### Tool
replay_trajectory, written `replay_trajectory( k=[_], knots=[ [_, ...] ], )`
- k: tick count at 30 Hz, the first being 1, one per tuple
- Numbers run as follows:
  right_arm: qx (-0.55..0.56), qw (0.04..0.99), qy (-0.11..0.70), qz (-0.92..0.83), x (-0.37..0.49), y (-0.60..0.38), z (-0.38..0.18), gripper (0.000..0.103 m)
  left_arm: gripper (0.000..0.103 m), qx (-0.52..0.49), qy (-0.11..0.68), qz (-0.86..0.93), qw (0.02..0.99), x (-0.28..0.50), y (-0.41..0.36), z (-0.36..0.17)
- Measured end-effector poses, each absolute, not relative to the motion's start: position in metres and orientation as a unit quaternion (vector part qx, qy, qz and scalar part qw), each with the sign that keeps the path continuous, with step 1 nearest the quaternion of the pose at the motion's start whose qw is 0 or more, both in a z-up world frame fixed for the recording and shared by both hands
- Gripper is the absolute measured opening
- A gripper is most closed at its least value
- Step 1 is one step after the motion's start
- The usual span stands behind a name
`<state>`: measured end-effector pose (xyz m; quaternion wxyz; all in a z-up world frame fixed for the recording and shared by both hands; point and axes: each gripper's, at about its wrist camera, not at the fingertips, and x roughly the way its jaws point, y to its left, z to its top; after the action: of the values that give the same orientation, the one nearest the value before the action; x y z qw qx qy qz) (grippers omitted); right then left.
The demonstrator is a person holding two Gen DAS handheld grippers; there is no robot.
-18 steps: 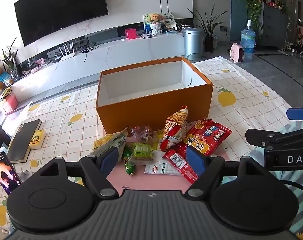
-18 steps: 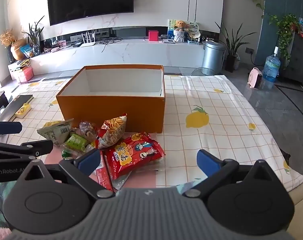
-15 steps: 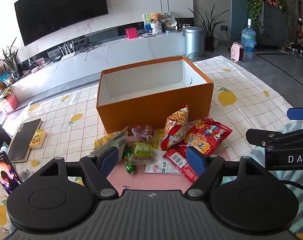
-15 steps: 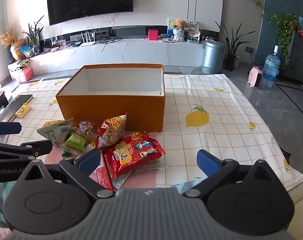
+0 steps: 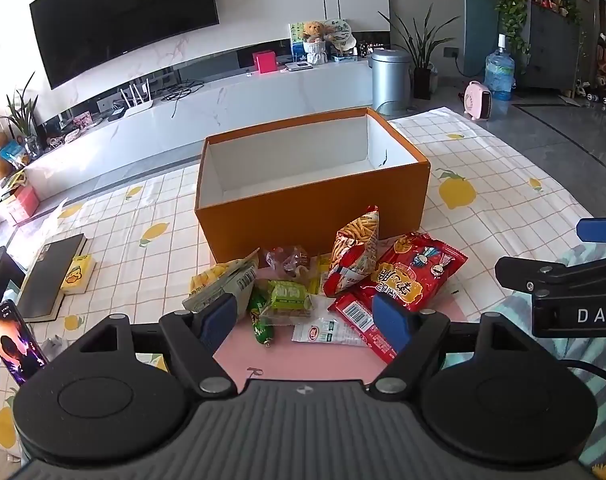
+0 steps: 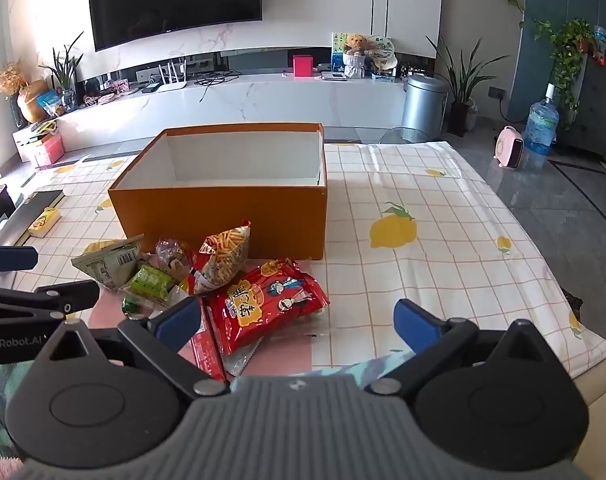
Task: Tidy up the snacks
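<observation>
Left wrist view looks down along the left gripper (image 5: pixel 307 322), whose blue-padded jaws stand spread wide with nothing pinched between them, above a heap of snacks on the lemon-print tablecloth (image 5: pixel 483 184). The heap lies just in front of the near wall of an orange box (image 5: pixel 315 216) with a white, bare interior. In the heap, a triangular chip bag (image 5: pixel 355 252) leans close to the box, a large red packet (image 5: pixel 417 274) lies to its right, a green wrapped snack (image 5: pixel 289 294) sits in the middle, a grey-green pouch (image 5: pixel 227 286) lies at the left, and a white sachet (image 5: pixel 327 332) lies nearest the camera on a pink mat (image 5: pixel 303 360). In the right wrist view, the right gripper (image 6: pixel 299 320) is likewise released, jaws wide apart and empty, hovering over the table's near edge with the large red packet (image 6: pixel 267 304) beside its left finger. A black book (image 5: pixel 51 276) and a phone (image 5: pixel 11 344) rest at the far left of the cloth.
</observation>
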<state>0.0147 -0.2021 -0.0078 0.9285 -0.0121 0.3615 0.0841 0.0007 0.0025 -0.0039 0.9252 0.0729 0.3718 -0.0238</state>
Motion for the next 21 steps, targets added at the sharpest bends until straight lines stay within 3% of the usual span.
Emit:
replay_trajectory(
  k=[21],
  knots=[
    [-0.001, 0.926, 0.368, 0.082, 0.0169, -0.2052, -0.0087, 0.099, 0.090, 0.071, 0.376, -0.023, 0.924, 0.0012, 0.0008, -0.0023]
  ],
)
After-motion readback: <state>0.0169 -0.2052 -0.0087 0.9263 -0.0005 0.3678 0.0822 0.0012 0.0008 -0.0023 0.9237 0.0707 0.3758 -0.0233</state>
